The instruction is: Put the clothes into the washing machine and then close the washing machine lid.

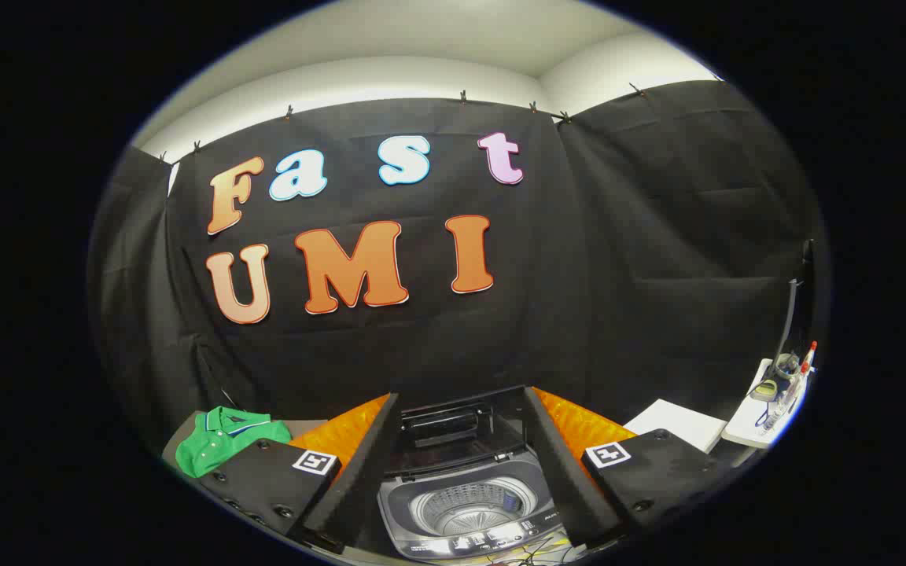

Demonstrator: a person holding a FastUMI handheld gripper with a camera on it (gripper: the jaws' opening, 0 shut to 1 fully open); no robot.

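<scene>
A small grey top-loading washing machine [465, 511] stands just ahead of me, seen between my fingers. Its dark lid [453, 420] is raised at the back and the steel drum [465, 507] looks empty. A green polo shirt [225, 440] lies crumpled on the surface to the left of the machine, beyond my left finger. My gripper [459, 472] is open, its fingers spread wide on either side of the machine's opening with nothing between them.
An orange quilted cloth [579, 424] covers the surface behind the machine. To the right lie a white sheet or board [677, 424] and a white tray [767, 405] holding small bottles and tools. Black cloth walls close in the booth.
</scene>
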